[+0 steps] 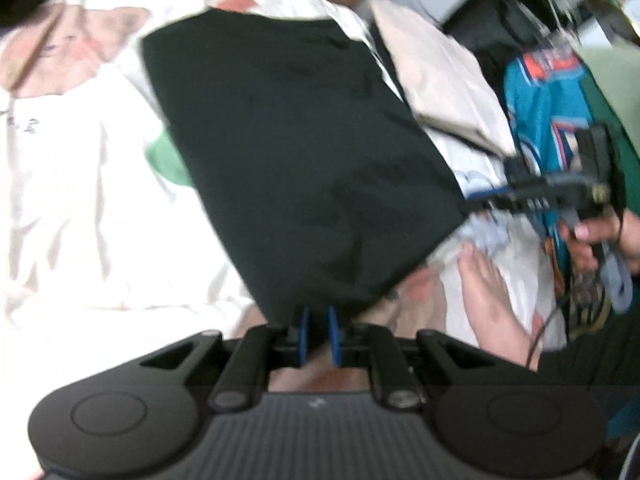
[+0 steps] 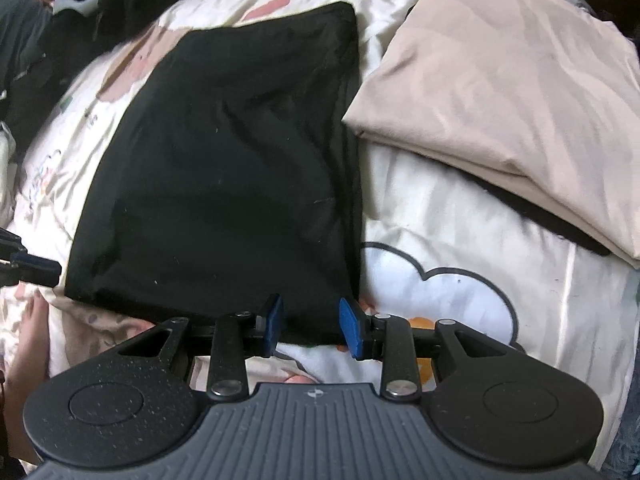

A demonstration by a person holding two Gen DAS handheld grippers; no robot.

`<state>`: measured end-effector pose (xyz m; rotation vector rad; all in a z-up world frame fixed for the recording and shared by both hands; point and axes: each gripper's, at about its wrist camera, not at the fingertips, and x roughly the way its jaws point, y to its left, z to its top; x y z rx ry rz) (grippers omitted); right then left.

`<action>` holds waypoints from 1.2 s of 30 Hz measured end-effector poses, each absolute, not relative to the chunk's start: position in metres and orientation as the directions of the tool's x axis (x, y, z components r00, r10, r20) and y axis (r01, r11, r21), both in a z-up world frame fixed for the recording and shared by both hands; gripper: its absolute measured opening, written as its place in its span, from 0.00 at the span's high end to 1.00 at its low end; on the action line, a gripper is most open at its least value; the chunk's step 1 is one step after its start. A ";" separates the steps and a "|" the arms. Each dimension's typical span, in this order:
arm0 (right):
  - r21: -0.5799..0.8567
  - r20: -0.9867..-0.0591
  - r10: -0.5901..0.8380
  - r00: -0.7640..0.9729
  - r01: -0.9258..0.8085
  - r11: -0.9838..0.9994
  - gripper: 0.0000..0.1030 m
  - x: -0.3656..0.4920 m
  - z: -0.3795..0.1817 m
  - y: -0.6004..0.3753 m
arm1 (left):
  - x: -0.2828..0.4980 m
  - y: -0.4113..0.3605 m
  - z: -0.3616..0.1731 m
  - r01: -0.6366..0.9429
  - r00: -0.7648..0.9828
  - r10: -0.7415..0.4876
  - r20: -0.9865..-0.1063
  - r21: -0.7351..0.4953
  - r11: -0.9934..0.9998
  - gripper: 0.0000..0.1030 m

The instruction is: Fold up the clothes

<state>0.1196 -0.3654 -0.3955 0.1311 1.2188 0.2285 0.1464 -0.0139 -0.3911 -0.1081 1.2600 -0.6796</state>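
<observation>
The black garment (image 2: 224, 168) lies folded into a long rectangle on the bed, on top of a cream bedsheet (image 2: 460, 216) with printed cartoon figures. In the right wrist view it fills the middle of the picture, from about 12 o'clock down to 6 o'clock.

The right tongs (image 2: 311, 326) are at 6 o'clock of that view. Their blue pads (image 2: 273, 322) stand wide apart, and the near right corner of the garment lies between them, but the pads do not press it. The left tongs (image 2: 38, 268) enter this view at 9 o'clock, at the near left corner of the cloth.

In the left wrist view, which is blurred, the left tongs (image 1: 318, 334) are narrow, and the near edge of the black garment (image 1: 288, 152) lies between the blue pads; whether they really pinch the cloth I cannot tell. The right tongs (image 1: 474, 200) touch the garment's corner at 3 o'clock there.

A folded beige cloth (image 2: 504, 80) lies just beside the garment, at 2 o'clock in the right view. A teal jersey (image 1: 540, 104) is at 3 o'clock in the left view. A bare foot (image 1: 490, 300) rests on the bedsheet at 4 o'clock.
</observation>
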 end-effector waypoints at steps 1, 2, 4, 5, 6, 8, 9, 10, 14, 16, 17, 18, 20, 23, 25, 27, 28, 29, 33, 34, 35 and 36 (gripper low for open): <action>0.226 -0.911 0.246 0.330 -0.098 0.969 0.63 0.120 -0.394 -0.367 | 0.150 -0.011 -0.392 0.391 0.149 -0.525 -0.838 -0.438 0.810 0.83; 0.231 -0.909 0.248 0.334 -0.092 0.969 0.62 0.120 -0.392 -0.369 | 0.153 -0.008 -0.393 0.369 0.157 -0.521 -0.839 -0.440 0.819 0.75; 0.239 -0.907 0.251 0.339 -0.076 0.968 0.62 0.123 -0.391 -0.373 | 0.158 -0.005 -0.398 0.324 0.157 -0.524 -0.837 -0.458 0.828 0.68; 0.243 -0.906 0.251 0.340 -0.066 0.968 0.61 0.125 -0.392 -0.375 | 0.159 -0.003 -0.401 0.301 0.154 -0.528 -0.835 -0.469 0.830 0.68; 0.246 -0.907 0.250 0.340 -0.056 0.968 0.61 0.127 -0.394 -0.377 | 0.161 -0.002 -0.405 0.278 0.151 -0.531 -0.834 -0.480 0.832 0.67; 0.253 -0.905 0.251 0.343 -0.039 0.967 0.61 0.131 -0.397 -0.380 | 0.165 0.001 -0.411 0.231 0.146 -0.538 -0.830 -0.500 0.835 0.60; 0.260 -0.903 0.255 0.344 -0.035 0.965 0.60 0.132 -0.400 -0.381 | 0.166 0.003 -0.414 0.207 0.144 -0.541 -0.829 -0.509 0.835 0.59; 0.268 -0.901 0.262 0.345 -0.031 0.963 0.60 0.133 -0.402 -0.382 | 0.168 0.004 -0.417 0.184 0.142 -0.545 -0.827 -0.519 0.835 0.59; 0.291 -0.900 0.279 0.334 -0.016 0.957 0.57 0.139 -0.415 -0.385 | 0.171 0.010 -0.433 0.082 0.122 -0.567 -0.815 -0.561 0.824 0.59; 0.315 -0.898 0.297 0.326 0.001 0.949 0.57 0.142 -0.422 -0.388 | 0.172 0.015 -0.440 0.033 0.119 -0.588 -0.800 -0.588 0.808 0.59; 0.328 -0.896 0.308 0.319 0.010 0.945 0.57 0.142 -0.425 -0.390 | 0.172 0.016 -0.444 0.007 0.118 -0.600 -0.791 -0.604 0.797 0.60; 0.342 -0.894 0.319 0.315 0.017 0.940 0.57 0.142 -0.428 -0.391 | 0.172 0.018 -0.447 -0.019 0.117 -0.613 -0.781 -0.619 0.785 0.60; 0.369 -0.887 0.342 0.311 0.031 0.929 0.57 0.142 -0.432 -0.393 | 0.170 0.022 -0.455 -0.075 0.110 -0.643 -0.758 -0.652 0.755 0.62; 0.404 -0.878 0.375 0.299 0.043 0.914 0.68 0.141 -0.435 -0.396 | 0.166 0.024 -0.468 -0.146 0.087 -0.694 -0.714 -0.699 0.700 0.73; 0.431 -0.870 0.399 0.288 0.053 0.901 0.72 0.143 -0.435 -0.398 | 0.163 0.027 -0.473 -0.170 0.084 -0.715 -0.694 -0.717 0.676 0.75; 0.445 -0.866 0.411 0.284 0.065 0.893 0.70 0.146 -0.436 -0.402 | 0.162 0.032 -0.477 -0.198 0.090 -0.733 -0.674 -0.733 0.650 0.76; 0.451 -0.865 0.416 0.282 0.071 0.890 0.69 0.148 -0.437 -0.403 | 0.162 0.036 -0.480 -0.215 0.095 -0.743 -0.662 -0.743 0.634 0.76; 0.462 -0.860 0.425 0.282 0.078 0.884 0.66 0.149 -0.438 -0.405 | 0.163 0.038 -0.482 -0.227 0.101 -0.751 -0.653 -0.750 0.621 0.76; 0.531 -0.827 0.486 0.284 0.107 0.841 0.57 0.153 -0.447 -0.414 | 0.164 0.039 -0.489 -0.240 0.115 -0.777 -0.619 -0.776 0.583 0.74; 0.553 -0.814 0.506 0.286 0.114 0.826 0.57 0.154 -0.450 -0.417 | 0.164 0.039 -0.492 -0.249 0.113 -0.785 -0.609 -0.782 0.571 0.74; 0.574 -0.801 0.524 0.288 0.122 0.810 0.57 0.155 -0.453 -0.419 | 0.164 0.039 -0.494 -0.260 0.108 -0.793 -0.600 -0.787 0.560 0.77; 0.593 -0.790 0.542 0.288 0.131 0.794 0.57 0.156 -0.456 -0.422 | 0.165 0.039 -0.495 -0.266 0.102 -0.797 -0.595 -0.789 0.554 0.77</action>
